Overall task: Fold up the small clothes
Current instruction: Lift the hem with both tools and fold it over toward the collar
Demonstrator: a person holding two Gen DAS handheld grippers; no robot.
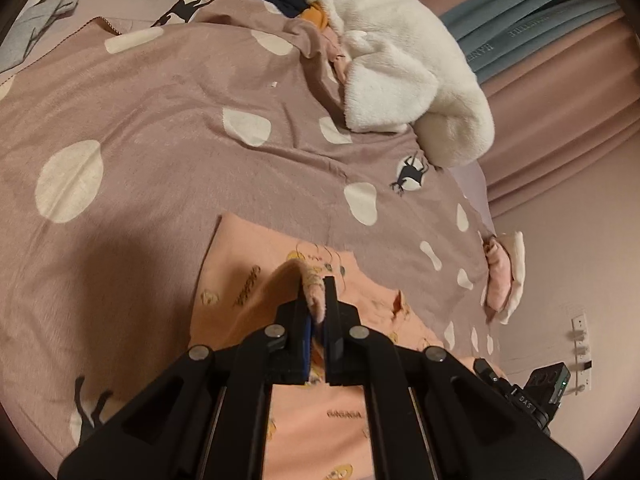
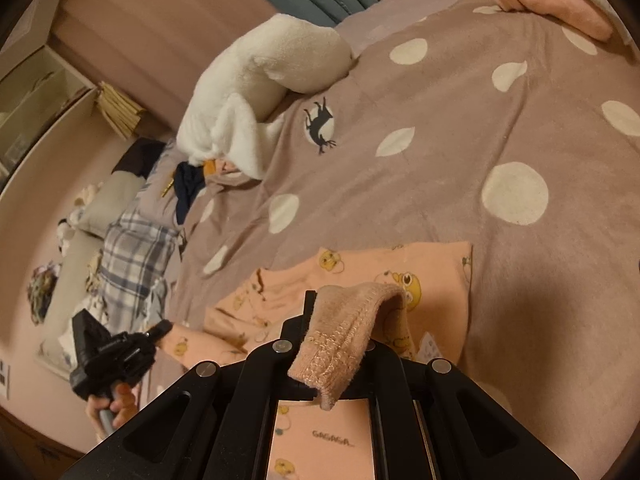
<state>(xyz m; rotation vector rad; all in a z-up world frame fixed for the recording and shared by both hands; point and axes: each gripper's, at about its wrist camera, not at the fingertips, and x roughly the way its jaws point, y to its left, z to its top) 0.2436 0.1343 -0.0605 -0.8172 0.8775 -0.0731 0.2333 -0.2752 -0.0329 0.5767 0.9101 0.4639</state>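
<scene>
Two hems [image 1: 310, 280] pinched, bedspread [image 1: 160, 120] w/ room.

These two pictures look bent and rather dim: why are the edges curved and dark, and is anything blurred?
Both wrist views are fisheye, so the bed cover bulges and the corners go black. Lighting is warm and dim; in the left wrist view a soft shadow falls left of the pink garment. In the right wrist view the left edge smears, around the plaid cloth.

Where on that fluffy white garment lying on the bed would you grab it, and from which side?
On the fluffy white garment, I'd probably pinch the thick rolled edge facing the open bedspread, coming in from that side: it sits raised and unobstructed, while the far side lies against other clothes.
</scene>
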